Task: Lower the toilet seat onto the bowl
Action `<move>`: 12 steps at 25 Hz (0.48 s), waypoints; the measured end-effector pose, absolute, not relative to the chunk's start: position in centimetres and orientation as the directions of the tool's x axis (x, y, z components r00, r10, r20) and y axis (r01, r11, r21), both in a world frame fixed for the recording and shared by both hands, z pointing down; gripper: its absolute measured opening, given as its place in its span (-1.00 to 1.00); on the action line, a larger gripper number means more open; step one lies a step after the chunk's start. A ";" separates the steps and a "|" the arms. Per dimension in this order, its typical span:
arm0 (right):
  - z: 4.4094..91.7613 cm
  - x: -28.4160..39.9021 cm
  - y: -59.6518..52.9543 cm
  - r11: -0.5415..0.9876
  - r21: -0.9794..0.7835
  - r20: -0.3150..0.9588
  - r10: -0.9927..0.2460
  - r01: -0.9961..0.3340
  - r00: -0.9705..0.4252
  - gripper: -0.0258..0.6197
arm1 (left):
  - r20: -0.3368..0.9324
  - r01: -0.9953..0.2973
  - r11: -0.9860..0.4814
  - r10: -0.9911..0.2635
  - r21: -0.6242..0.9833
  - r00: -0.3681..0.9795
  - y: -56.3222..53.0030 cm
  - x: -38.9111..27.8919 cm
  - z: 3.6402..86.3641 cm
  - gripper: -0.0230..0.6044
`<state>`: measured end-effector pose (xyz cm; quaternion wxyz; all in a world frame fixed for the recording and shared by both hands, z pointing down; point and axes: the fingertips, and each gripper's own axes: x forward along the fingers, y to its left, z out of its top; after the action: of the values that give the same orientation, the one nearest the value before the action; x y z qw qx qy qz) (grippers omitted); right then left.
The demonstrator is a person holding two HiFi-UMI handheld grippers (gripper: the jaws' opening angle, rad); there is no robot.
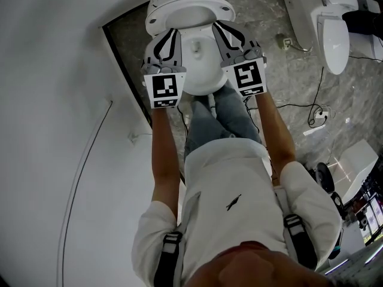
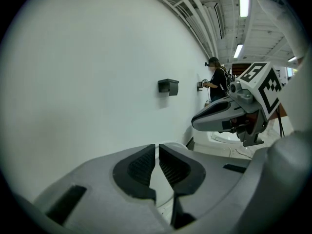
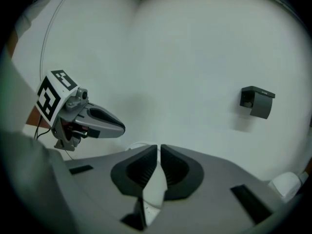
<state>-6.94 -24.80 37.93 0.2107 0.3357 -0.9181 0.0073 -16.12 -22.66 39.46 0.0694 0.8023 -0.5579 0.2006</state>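
Observation:
In the head view a white toilet stands at the top, with a wide rounded upper part (image 1: 188, 2) and the white seat and bowl (image 1: 200, 70) below it. My left gripper (image 1: 173, 34) and right gripper (image 1: 217, 27) hang side by side over the bowl's two sides, both pointing toward the back. Both are shut with nothing between the pads. In the left gripper view the left gripper (image 2: 157, 147) has its jaws together over a white surface. The right gripper (image 3: 159, 147) looks the same in its own view. From these frames I cannot tell whether either touches the seat.
A second white toilet (image 1: 326, 17) stands at the upper right on the marbled floor (image 1: 281, 76), with cables (image 1: 311, 112) and a white box (image 1: 359, 160) nearby. A white wall (image 1: 54, 100) runs along the left. A black holder (image 2: 168, 86) hangs on it. A person (image 2: 217, 79) stands far off.

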 end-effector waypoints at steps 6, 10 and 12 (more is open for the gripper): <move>39.6 -7.6 -25.8 0.777 0.142 0.415 -0.609 -0.613 -0.676 -0.82 | 0.414 -0.925 -0.365 -0.863 -0.110 0.291 -23.5 -17.1 40.9 -0.83; 40.3 -7.7 -26.6 0.783 0.166 0.426 -0.605 -0.600 -0.672 -0.82 | 0.441 -0.924 -0.363 -0.853 -0.119 0.278 -24.2 -17.5 41.8 -0.83; 40.7 -7.6 -27.0 0.785 0.178 0.437 -0.604 -0.594 -0.667 -0.82 | 0.452 -0.922 -0.365 -0.849 -0.127 0.274 -24.6 -17.6 42.2 -0.83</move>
<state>-7.55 -27.01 40.69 0.2431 0.3279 -0.9129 -0.0102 -17.57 -24.58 42.16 0.0804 0.7940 -0.5576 0.2284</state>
